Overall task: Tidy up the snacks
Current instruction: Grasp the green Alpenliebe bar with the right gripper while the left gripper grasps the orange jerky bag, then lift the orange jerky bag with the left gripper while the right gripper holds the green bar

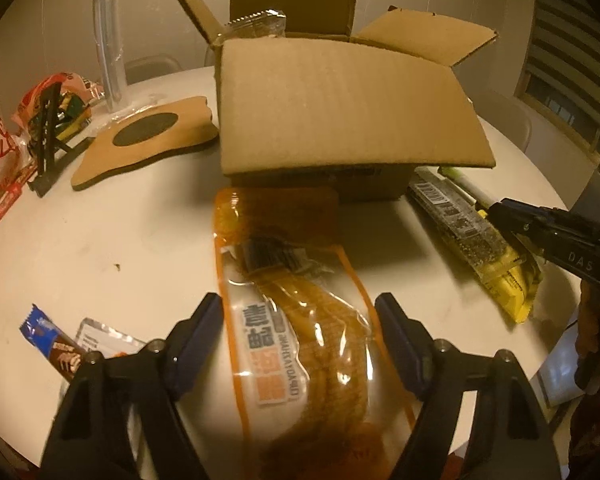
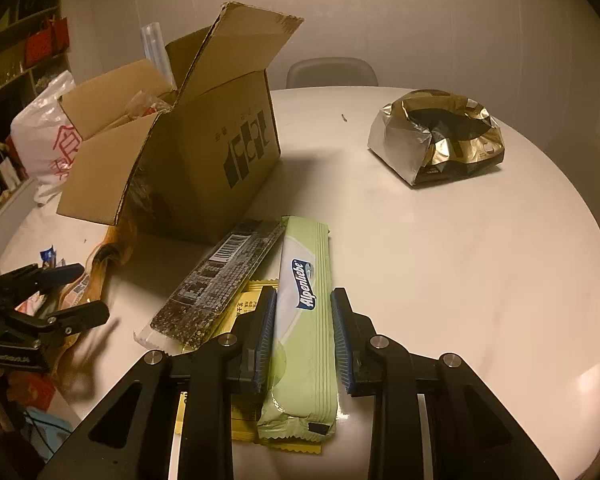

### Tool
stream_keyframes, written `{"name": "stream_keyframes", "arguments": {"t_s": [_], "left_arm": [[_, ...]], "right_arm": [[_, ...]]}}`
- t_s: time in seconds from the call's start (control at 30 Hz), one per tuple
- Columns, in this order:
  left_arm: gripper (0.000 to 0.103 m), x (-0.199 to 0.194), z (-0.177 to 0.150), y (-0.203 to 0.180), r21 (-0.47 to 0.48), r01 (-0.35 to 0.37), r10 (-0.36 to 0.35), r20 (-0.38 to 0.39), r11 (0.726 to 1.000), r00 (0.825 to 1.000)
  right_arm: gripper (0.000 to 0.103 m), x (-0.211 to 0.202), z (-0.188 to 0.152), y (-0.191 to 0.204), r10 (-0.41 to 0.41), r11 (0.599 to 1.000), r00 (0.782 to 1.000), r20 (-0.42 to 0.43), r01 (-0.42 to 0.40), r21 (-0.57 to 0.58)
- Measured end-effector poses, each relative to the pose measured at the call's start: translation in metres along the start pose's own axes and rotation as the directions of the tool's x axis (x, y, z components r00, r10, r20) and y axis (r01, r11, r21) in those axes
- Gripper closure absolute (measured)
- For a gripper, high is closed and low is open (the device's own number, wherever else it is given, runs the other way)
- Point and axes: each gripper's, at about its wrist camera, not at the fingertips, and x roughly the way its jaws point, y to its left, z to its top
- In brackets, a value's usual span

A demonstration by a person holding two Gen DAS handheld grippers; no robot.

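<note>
The right gripper (image 2: 303,320) has its jaws clamped on a pale green stick pack (image 2: 306,320) that reads "Alpenliebe" in white-on-blue script, each blue pad pressed to a long edge. The pack lies lengthwise on the white table (image 2: 460,260), resting partly on a yellow packet (image 2: 256,300) with small print too fine to read. Just beside it sits a clear-wrapped dark seeded bar (image 2: 220,280) with a barcode sticker near its far end, which points at the open cardboard box (image 2: 204,168). The box side carries black block graphics.

Over on the left, the left gripper (image 1: 300,344) straddles an orange-edged clear pouch (image 1: 296,320) of long golden pieces. Its jaws stand fairly wide, the pads close to the pouch edges without clearly pressing them. The pouch label shows Chinese characters and small Latin lettering that I cannot read. A blue and brown wrapper (image 1: 52,344) lies at the table's near left. A crumpled silver and gold foil bag (image 2: 436,140) sits well apart, far right.
</note>
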Motion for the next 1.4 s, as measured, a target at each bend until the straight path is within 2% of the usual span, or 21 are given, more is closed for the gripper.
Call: {"name": "stream_keyframes", "arguments": {"t_s": [0.13, 0.23, 0.27, 0.3, 0.37, 0.43, 0.53, 0.6, 0.7, 0.77, 0.93, 1.07, 1.4], "left_arm": [[0.030, -0.004, -0.002, 0.001, 0.006, 0.033, -0.033, 0.003, 0.999, 0.999], [0.037, -0.013, -0.002, 0.001, 0.014, 0.071, -0.071, 0.020, 0.997, 0.997], [0.052, -0.018, -0.001, 0.001, 0.015, 0.089, -0.089, 0.030, 0.996, 0.996], [0.072, -0.021, -0.001, 0.000, 0.013, 0.124, -0.125, 0.028, 0.992, 0.992], [0.078, -0.029, 0.001, -0.005, 0.046, 0.103, -0.104, 0.039, 0.994, 0.994], [0.078, -0.028, 0.001, -0.012, 0.089, 0.077, -0.080, 0.028, 0.993, 0.996], [0.072, -0.023, -0.001, -0.009, 0.075, 0.086, -0.088, 0.014, 0.993, 0.996], [0.047, -0.019, -0.001, -0.004, 0.063, 0.069, -0.070, 0.019, 0.996, 0.997], [0.040, -0.017, -0.006, 0.002, 0.051, 0.072, -0.073, 0.019, 0.996, 0.997], [0.029, -0.021, -0.008, 0.007, 0.041, 0.049, -0.050, 0.030, 0.998, 0.998], [0.027, -0.026, -0.017, 0.010, 0.022, 0.088, -0.088, 0.006, 0.996, 0.996], [0.027, -0.025, -0.021, 0.009, 0.012, 0.086, -0.086, 0.001, 0.996, 0.996], [0.025, -0.026, -0.023, -0.001, -0.012, 0.036, -0.036, -0.021, 0.999, 0.999]], "right_arm": [[0.080, 0.000, 0.000, -0.001, 0.007, 1.000, 1.000, 0.003, -0.007, 0.010], [0.080, -0.002, -0.001, -0.003, 0.014, 1.000, 1.000, 0.010, -0.014, 0.020], [0.080, -0.003, -0.001, -0.004, 0.016, 1.000, 1.000, 0.013, -0.016, 0.023], [0.080, -0.004, 0.000, -0.005, 0.018, 1.000, 1.000, 0.015, -0.018, 0.025], [0.080, -0.006, 0.001, -0.006, 0.018, 0.999, 1.000, 0.020, -0.019, 0.027], [0.080, -0.008, 0.002, -0.006, 0.018, 0.999, 0.999, 0.027, -0.019, 0.027], [0.080, -0.010, 0.003, -0.005, 0.022, 0.999, 0.999, 0.031, -0.022, 0.024], [0.080, -0.011, 0.003, -0.004, 0.025, 0.999, 0.999, 0.029, -0.026, 0.023], [0.080, -0.012, 0.002, -0.003, 0.030, 0.999, 0.999, 0.026, -0.031, 0.023], [0.080, -0.012, 0.001, -0.002, 0.030, 0.999, 0.999, 0.025, -0.030, 0.020], [0.080, -0.009, 0.002, -0.003, 0.040, 0.999, 0.999, 0.019, -0.040, 0.019], [0.080, -0.005, 0.003, -0.001, 0.051, 0.999, 0.999, 0.014, -0.051, 0.015], [0.080, 0.000, 0.006, 0.000, 0.067, 0.998, 0.998, 0.011, -0.067, 0.009]]}}
